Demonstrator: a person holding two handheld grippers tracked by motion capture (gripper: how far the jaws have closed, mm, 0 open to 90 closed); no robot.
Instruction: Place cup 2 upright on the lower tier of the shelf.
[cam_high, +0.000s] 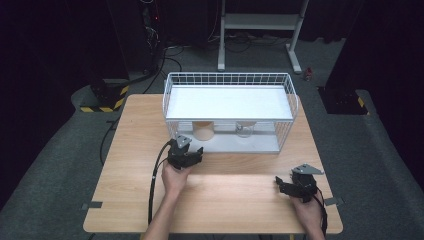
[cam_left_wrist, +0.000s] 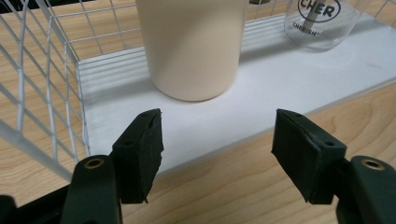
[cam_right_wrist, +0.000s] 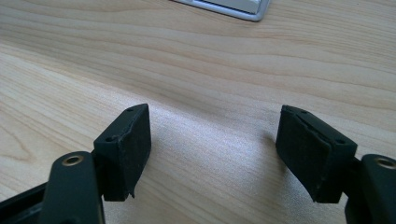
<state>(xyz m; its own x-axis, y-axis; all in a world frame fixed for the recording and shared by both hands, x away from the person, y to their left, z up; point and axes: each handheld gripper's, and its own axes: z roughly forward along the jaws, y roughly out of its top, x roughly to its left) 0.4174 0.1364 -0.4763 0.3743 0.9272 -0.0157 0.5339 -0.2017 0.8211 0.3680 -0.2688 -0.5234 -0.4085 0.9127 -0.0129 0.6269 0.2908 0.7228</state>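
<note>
Clear glass (cam_left_wrist: 322, 21) beside cream cup (cam_left_wrist: 194, 46)

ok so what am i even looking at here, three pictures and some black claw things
A person sits at a wooden table holding a hand-held claw in each hand. The high view looks down from above: left claw near a white wire rack, right claw resting on bare wood. The other two pictures come from cameras riding on each claw, looking along its black jaws. The left one faces a cream cup and a clear glass jar on the rack's lower shelf. Both claws are open and hold nothing.
</note>
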